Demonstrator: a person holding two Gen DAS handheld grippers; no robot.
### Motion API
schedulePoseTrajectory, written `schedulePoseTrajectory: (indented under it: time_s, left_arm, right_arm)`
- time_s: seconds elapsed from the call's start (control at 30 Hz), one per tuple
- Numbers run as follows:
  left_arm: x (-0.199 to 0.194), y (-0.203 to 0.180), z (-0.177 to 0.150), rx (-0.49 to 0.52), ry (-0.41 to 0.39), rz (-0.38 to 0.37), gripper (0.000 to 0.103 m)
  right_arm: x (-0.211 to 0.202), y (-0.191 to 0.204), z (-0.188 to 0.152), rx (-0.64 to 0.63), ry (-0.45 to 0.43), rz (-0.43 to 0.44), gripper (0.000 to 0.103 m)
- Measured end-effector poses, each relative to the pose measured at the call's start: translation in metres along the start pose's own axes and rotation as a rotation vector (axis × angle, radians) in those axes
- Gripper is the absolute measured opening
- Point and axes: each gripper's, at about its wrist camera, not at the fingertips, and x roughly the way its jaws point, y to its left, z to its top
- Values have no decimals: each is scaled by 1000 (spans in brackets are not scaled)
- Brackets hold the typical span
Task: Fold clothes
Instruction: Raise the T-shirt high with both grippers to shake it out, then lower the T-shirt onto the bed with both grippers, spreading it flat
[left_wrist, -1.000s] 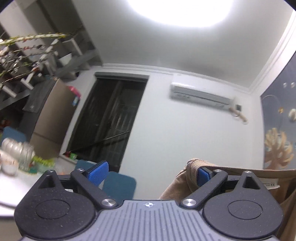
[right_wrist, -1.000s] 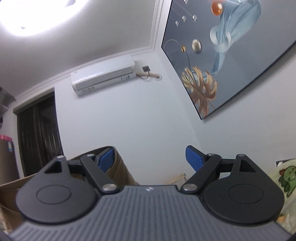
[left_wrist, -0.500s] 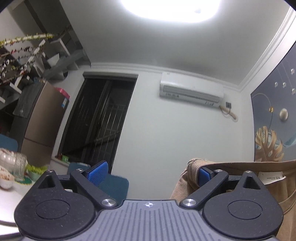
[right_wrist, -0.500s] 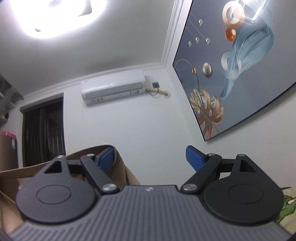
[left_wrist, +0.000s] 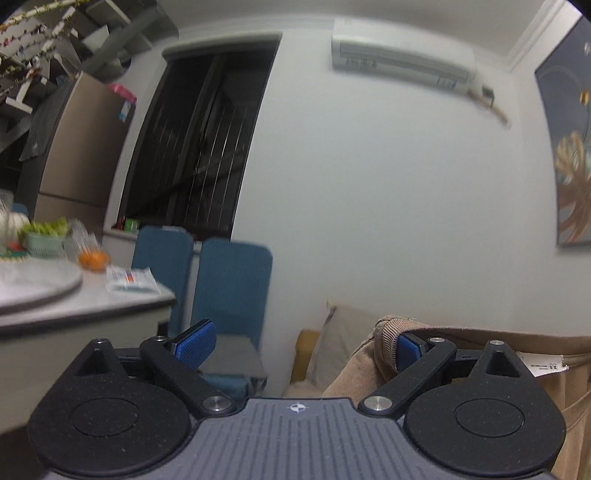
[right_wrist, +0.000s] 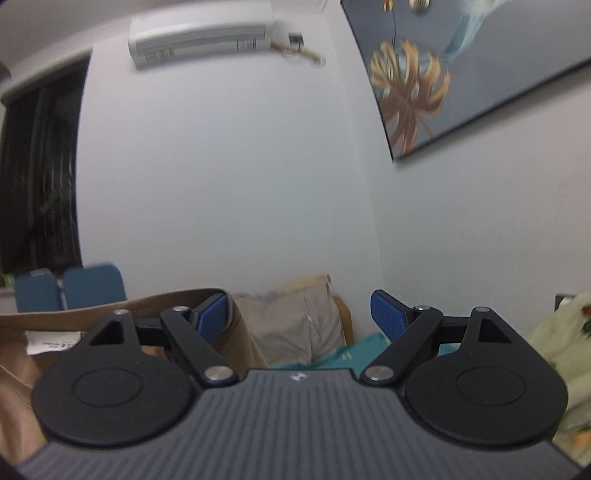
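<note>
The left gripper (left_wrist: 297, 341) was observed spread wide, its right blue pad hooked inside the ribbed hem of a tan knit garment (left_wrist: 384, 330). The right gripper (right_wrist: 301, 314) was likewise spread, the tan knit garment (right_wrist: 236, 332) draped over its left pad, held aloft before a white wall (right_wrist: 221, 166).

Dim, motion blur, fisheye warp, vignetted corners
</note>
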Motion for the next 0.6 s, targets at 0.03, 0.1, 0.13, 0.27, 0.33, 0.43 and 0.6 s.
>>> schedulePoseTrajectory:
  time_s: [0.03,0.1,0.13,0.27,0.33,0.43,0.6]
  left_arm:
    - [24,-4,-23,8,18,9,98]
    - [71,-9,-71,31,59,25,98]
    - [94,-12,-95,44,83,33,98]
    - [178,-12,-197,75,212,60,97]
    - [205,-8,-241,73,275,57,97]
    - [225,-11,-259,149,382,32,97]
    - [259,-16,-289,277,559,-12,95]
  right_arm:
    - [21,-3,-21,-8,20,-7,85]
    - [64,-8,-63,-28,63,-17,85]
    - [85,-9,-84,-48,89,-24,85]
    - [155,-12,-164,-126,171,-38,84]
    - [180,-12,-200,-158,206,-40,83]
    - [209,-13,-247,-199,273,-41,83]
    - [247,-19,-287,-222,469,6,84]
